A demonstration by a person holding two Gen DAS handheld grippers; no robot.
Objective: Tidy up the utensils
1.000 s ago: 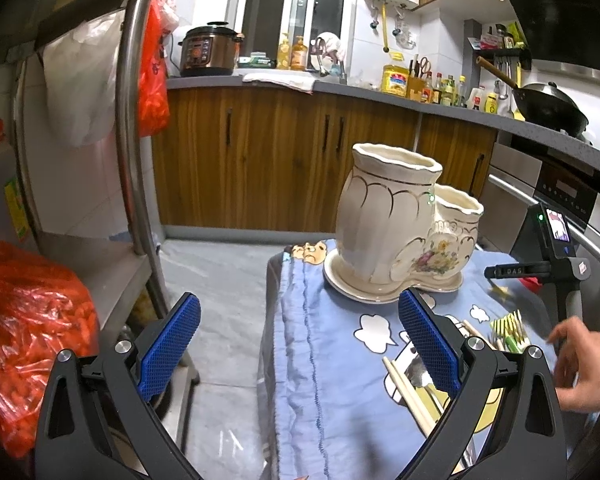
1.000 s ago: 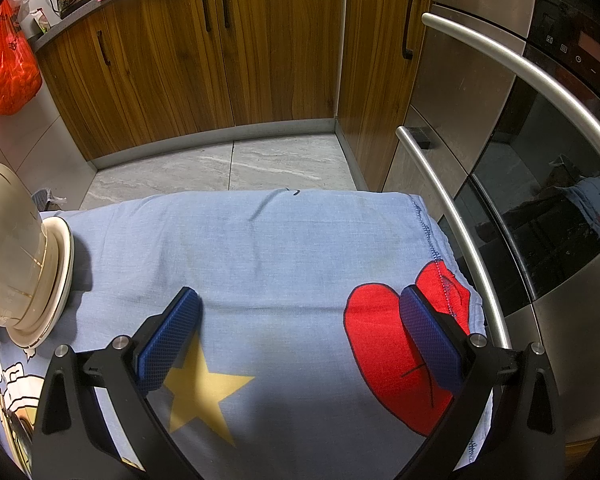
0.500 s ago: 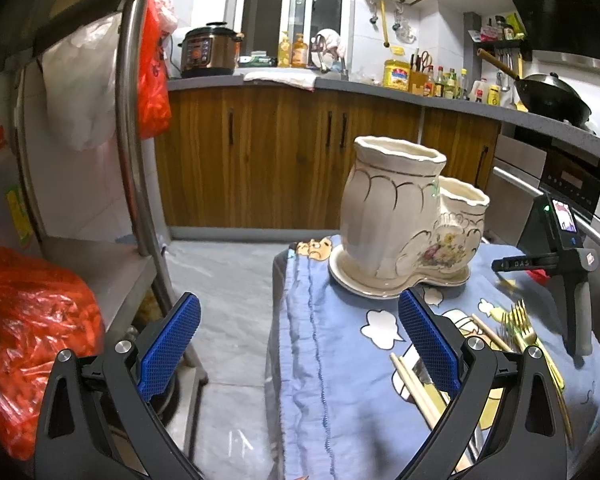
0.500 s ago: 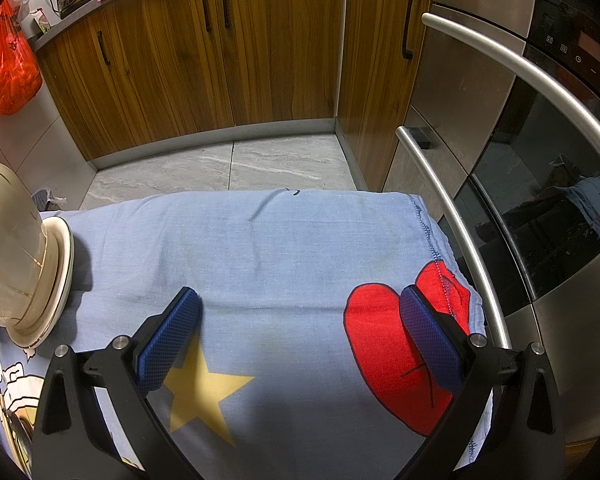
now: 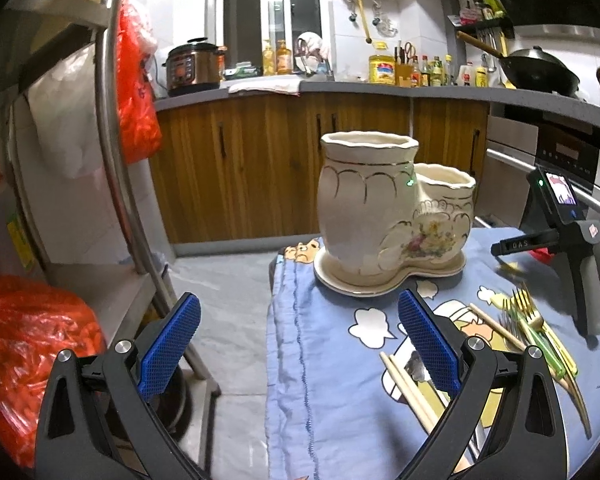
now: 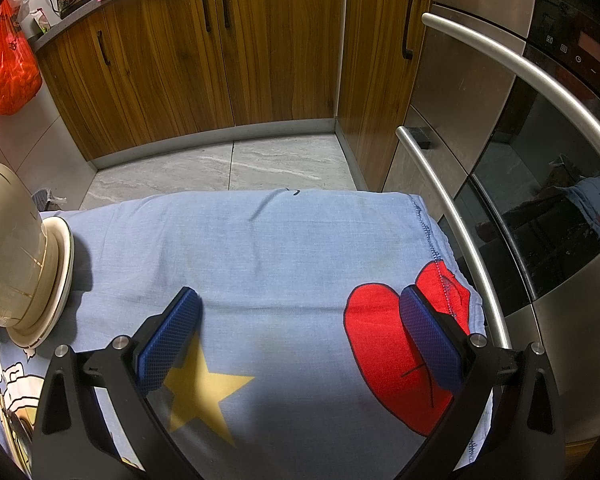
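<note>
- Utensils (image 5: 528, 320), gold forks and wooden chopsticks (image 5: 410, 390), lie loose on the blue cloth (image 5: 324, 360), near side of the cream ceramic holder (image 5: 380, 216).
- Left gripper (image 5: 300, 344) gapes wide, empty.
- Right gripper (image 6: 300, 336) spread wide, empty, apparently resting on the cloth.

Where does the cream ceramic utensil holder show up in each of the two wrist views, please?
Left wrist: the utensil holder stands upright at centre, on the blue cloth, whole and unobstructed.
Right wrist: only its rounded side and saucer base show, cut off at the left edge.
Shared landmark: the red plastic bag hanging at the left in both views.
</note>
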